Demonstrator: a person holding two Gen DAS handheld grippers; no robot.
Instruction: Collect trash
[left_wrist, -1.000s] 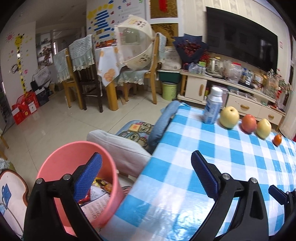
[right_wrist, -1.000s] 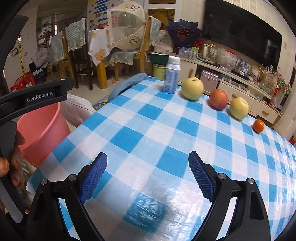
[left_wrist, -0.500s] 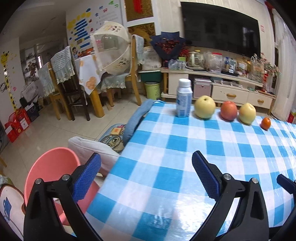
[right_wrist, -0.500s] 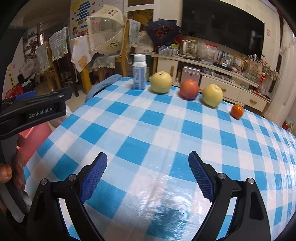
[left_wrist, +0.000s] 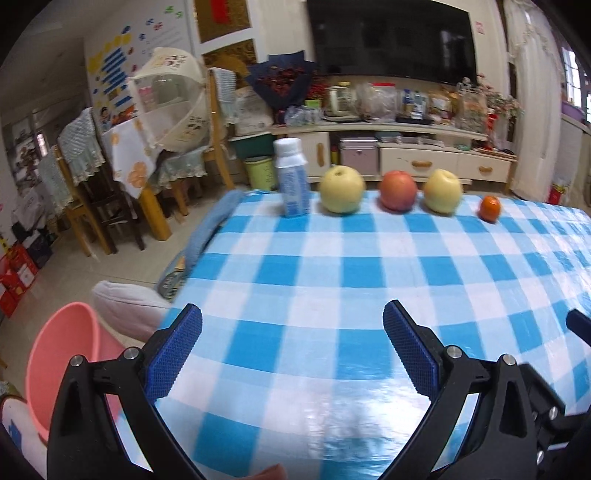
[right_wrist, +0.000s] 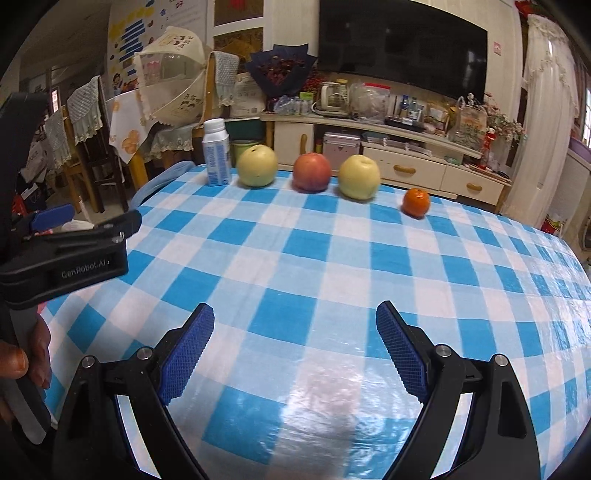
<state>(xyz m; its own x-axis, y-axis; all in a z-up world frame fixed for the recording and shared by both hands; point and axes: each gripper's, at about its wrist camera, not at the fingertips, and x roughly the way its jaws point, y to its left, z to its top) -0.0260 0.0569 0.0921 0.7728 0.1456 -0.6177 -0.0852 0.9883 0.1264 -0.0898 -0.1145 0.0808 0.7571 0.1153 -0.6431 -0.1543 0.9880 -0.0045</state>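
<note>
Both tools idle over the near edge of the checked tablecloth (left_wrist: 295, 273). Left gripper (left_wrist: 291, 345): jaws spread wide, nothing between the pads. Right gripper (right_wrist: 295, 341): likewise spread and empty.

Task object candidates: we see only one plausible piece of trash on the table, the small white-capped bottle (left_wrist: 292, 177), standing upright in the upper middle of the left wrist frame, at the far edge of the cloth. In the right wrist frame it sits upper left (right_wrist: 217, 157). Whether it is empty we cannot tell.

Just beside it, a row of fruit runs rightward: yellow pear (left_wrist: 341, 189), red apple (left_wrist: 399, 190), second yellow pear (left_wrist: 442, 191), small orange (left_wrist: 490, 208). We judge these are not trash.

The pink bin (left_wrist: 62, 365) stands off the table at the lower left of the left wrist frame; its contents are hidden from this angle.

Progress, as judged: the cloth carries no loose wrappers or scraps, so most collecting looks finished. Remaining: possibly the bottle, well apart from both grippers.
</note>
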